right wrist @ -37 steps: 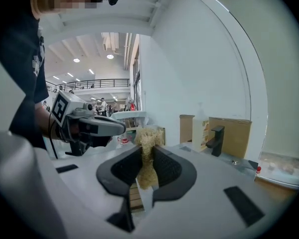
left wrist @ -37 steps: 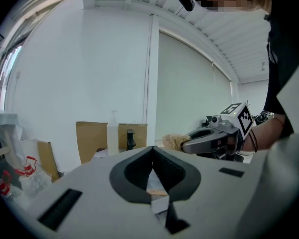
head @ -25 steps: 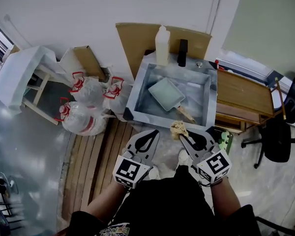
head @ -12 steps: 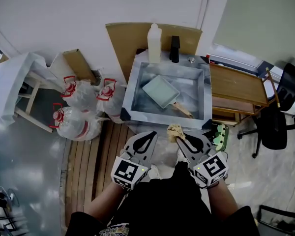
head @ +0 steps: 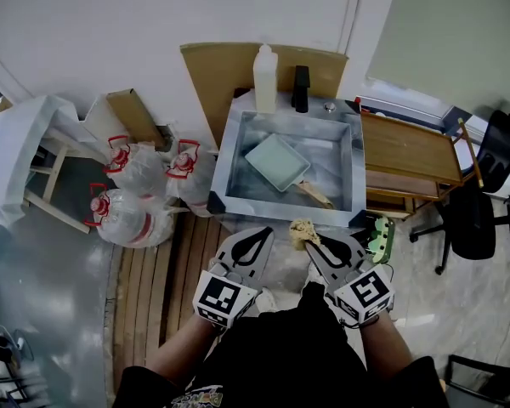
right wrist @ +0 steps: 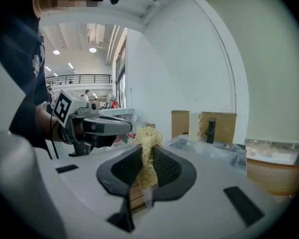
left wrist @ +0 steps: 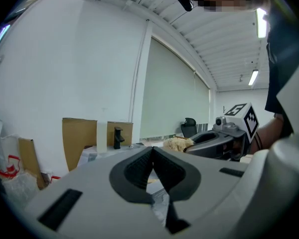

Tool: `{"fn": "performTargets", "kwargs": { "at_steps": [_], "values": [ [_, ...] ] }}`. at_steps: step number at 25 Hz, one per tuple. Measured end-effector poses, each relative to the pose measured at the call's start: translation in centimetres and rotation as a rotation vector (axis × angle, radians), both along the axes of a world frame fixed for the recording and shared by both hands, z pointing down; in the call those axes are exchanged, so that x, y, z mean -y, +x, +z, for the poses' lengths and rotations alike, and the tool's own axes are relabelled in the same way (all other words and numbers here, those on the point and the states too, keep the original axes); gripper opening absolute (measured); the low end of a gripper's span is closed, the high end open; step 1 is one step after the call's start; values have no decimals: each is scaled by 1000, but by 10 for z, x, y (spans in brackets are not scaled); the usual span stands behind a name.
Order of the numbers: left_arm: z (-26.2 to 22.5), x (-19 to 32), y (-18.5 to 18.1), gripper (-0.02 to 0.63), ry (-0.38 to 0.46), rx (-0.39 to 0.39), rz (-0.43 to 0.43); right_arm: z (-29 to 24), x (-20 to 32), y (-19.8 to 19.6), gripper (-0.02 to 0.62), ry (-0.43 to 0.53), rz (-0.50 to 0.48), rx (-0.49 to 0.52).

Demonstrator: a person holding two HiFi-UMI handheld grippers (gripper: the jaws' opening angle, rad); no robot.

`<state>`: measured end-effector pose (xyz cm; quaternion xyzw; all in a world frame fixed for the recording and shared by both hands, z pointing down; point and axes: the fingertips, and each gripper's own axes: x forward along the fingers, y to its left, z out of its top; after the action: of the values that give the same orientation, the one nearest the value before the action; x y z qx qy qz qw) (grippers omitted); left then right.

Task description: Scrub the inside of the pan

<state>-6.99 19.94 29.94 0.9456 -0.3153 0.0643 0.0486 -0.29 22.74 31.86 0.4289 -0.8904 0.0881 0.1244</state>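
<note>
- A metal sink [head: 227,164] is set against the white wall, and every other place here is given from it.
- The pan [head: 277,161], pale green and rectangular, is laid at a slant inside the sink. Its wooden handle [head: 313,194] is pointed toward the sink's near right corner.
- A white bottle [head: 265,78] and a black tap [head: 301,87] are stood on the sink's back edge, and a cardboard sheet [head: 214,73] is propped behind them.
- The left tongs [left wrist: 153,156] are pressed together with nothing between them. They are held just in front of the sink's near rim, outside the basin.
- The right tongs [right wrist: 147,156] are pinched on a tan fibrous scrubber [right wrist: 147,138], whose tuft is pushed out past the tips. They are held beside the left tongs, also in front of the near rim.
- The scrubber is kept well apart from the pan, and no contact is made.
- Knotted plastic bags [head: 123,215] are heaped on the floor to the sink's left.
- A wooden tabletop [head: 408,151] is placed at the sink's right.
</note>
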Motion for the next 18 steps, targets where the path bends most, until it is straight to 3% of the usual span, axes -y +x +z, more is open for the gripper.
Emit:
{"fn": "performTargets", "kwargs": {
  "at_steps": [18],
  "values": [
    [5,-5,4,9,-18,-1,-7,1,-4,3,67,-5,-7,1]
  ]
}}
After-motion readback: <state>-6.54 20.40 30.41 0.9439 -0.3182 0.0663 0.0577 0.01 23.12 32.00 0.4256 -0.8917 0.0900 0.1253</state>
